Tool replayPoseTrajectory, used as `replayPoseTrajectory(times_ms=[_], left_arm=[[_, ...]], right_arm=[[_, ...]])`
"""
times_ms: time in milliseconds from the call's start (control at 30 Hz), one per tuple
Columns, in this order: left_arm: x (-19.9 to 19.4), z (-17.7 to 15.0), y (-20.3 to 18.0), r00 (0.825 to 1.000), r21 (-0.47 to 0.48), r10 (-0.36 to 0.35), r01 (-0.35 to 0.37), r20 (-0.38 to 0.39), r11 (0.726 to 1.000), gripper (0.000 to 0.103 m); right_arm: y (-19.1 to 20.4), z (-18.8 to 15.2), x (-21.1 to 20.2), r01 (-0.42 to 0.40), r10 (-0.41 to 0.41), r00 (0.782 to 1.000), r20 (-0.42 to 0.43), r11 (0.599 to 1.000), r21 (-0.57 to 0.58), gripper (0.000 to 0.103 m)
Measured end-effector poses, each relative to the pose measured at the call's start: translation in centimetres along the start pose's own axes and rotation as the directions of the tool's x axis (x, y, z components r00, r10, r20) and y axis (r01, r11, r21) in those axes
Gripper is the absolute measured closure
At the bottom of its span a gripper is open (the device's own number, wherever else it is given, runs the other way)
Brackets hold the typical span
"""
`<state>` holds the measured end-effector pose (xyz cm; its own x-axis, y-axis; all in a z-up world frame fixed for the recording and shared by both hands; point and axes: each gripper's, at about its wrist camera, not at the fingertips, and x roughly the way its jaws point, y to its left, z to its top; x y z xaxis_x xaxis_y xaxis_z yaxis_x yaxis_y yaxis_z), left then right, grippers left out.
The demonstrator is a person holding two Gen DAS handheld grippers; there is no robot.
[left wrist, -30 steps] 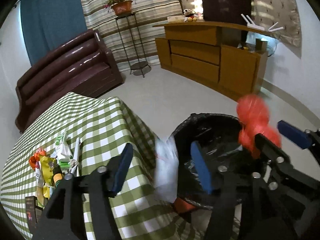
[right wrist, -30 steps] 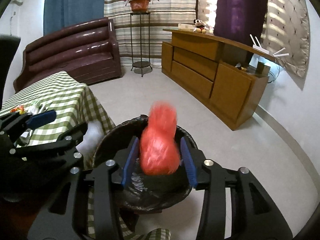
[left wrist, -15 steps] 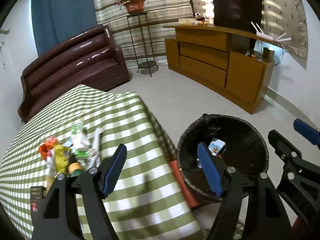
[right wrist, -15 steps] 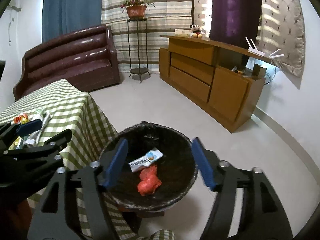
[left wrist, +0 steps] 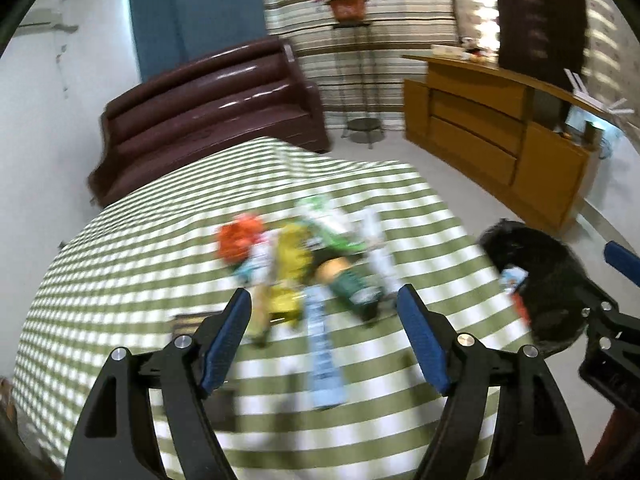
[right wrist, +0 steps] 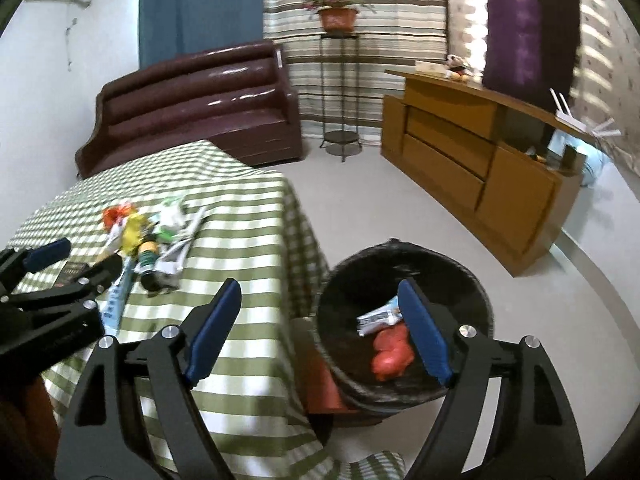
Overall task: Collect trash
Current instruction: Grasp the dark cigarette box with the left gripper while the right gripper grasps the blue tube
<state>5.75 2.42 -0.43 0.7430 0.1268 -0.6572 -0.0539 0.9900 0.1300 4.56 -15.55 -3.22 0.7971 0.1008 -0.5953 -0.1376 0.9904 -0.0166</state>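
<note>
Both claws, left (left wrist: 324,330) & right (right wrist: 318,330): spread, empty. Step: fetching. Next: left grips wrapper pile (left wrist: 308,256) on tabletop (left wrist: 140,248), bin (right wrist: 404,320) after.

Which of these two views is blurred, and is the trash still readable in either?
Left wrist view: motion blur smears the trash pile and checked tablecloth; the left gripper stays sharp. Right wrist view: mostly crisp, red wad in the black bin readable; fisheye bends the room edges.
</note>
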Motion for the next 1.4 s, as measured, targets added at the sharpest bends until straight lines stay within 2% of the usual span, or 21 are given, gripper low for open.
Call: replayPoseTrajectory(times_ms=[200, 333, 733, 900, 1033, 1133, 1200, 1400], left_arm=[[0.7, -1.7, 5.5, 0.995, -0.064, 0.09, -0.092, -0.03, 0.994, 0.028], [1.7, -2.5, 7.7, 0.991, -0.088, 0.118, -0.123, -0.067, 0.988, 0.027], [5.1, -3.4, 9.2, 0.982, -0.108, 0.054, -0.075, -0.184, 0.991, 0.027], [5.3, -3.5, 9.4, 0.982, -0.104, 0.018, -0.038, -0.186, 0.994, 0.047], [5.1, -3.6, 9.5, 0.984, -0.105, 0.008, -0.027, -0.181, 0.994, 0.047], [4.4, -3.6, 10.1, 0.987, -0.112, 0.032, -0.049, -0.156, 0.993, 0.047], [3.8, -3.8, 10.8, 0.989, -0.112, 0.052, -0.067, -0.139, 0.991, 0.047], [2.8, -4.3, 14.0, 0.986, -0.129, 0.115, -0.13, -0.122, 0.983, 0.047]], right_arm=[[3.7, 0.0, 0.1, -0.045, 0.044, 0.999, -0.008, 0.998, -0.038, 0.024], [5.7, 0.0, 0.5, -0.073, 0.072, 0.997, -0.025, 0.996, -0.06, 0.024], [8.9, -0.4, 1.7, -0.114, 0.109, 0.992, -0.069, 0.99, -0.083, 0.024], [9.9, -0.4, 2.1, -0.123, 0.117, 0.99, -0.078, 0.988, -0.089, 0.024], [10.7, -0.4, 2.1, -0.134, 0.125, 0.988, -0.085, 0.986, -0.098, 0.025], [11.6, -0.4, 2.2, -0.148, 0.139, 0.986, -0.092, 0.983, -0.108, 0.026], [12.3, -0.4, 2.3, -0.155, 0.144, 0.984, -0.103, 0.981, -0.119, 0.037], [14.3, -0.6, 3.1, -0.184, 0.164, 0.976, -0.141, 0.972, -0.146, 0.051]])
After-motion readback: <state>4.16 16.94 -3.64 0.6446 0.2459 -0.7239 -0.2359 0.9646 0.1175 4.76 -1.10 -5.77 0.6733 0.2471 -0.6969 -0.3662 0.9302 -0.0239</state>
